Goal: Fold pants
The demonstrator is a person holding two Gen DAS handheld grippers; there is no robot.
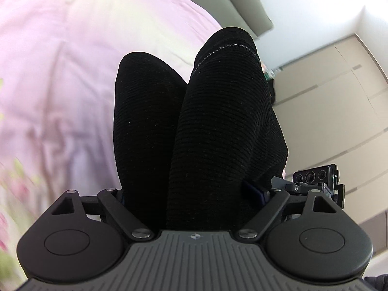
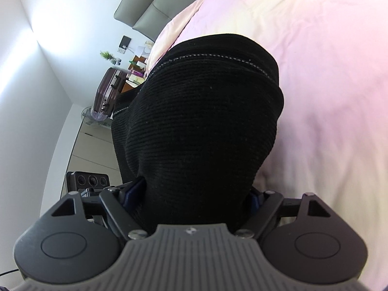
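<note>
- My left gripper (image 1: 191, 194) was clamped on the pants (image 1: 194, 121): the black ribbed cloth filled the whole gap between its fingers, and only a sliver of blue pad (image 1: 254, 190) showed at the right edge of the bunch.
- From that grip the pants ran away from the camera in two thick folds, side by side and touching, the right fold riding higher than the left.
- A line of pale stitching (image 1: 228, 47) crossed the far end of the right fold.
- My right gripper (image 2: 194, 196) was likewise closed on the pants (image 2: 201, 121), with the cloth packed between its blue pads (image 2: 134, 189) and hiding the fingertips.
- In the right wrist view the pants rose as one broad, rounded mass, with a stitched seam (image 2: 211, 57) near its far edge.
- The pants were lifted in both grips over the bed (image 1: 60, 72), whose pink cover (image 2: 327, 97) lay behind and beside the cloth; I could not tell whether any part of the pants touched it.
- The right gripper's camera block (image 1: 312, 177) showed just beside my left gripper, so the two were close together.
- Beyond the bed were a grey headboard (image 2: 145, 7), a purple suitcase (image 2: 108, 89) and a small plant (image 2: 108, 55) by the white wall (image 2: 60, 24).
</note>
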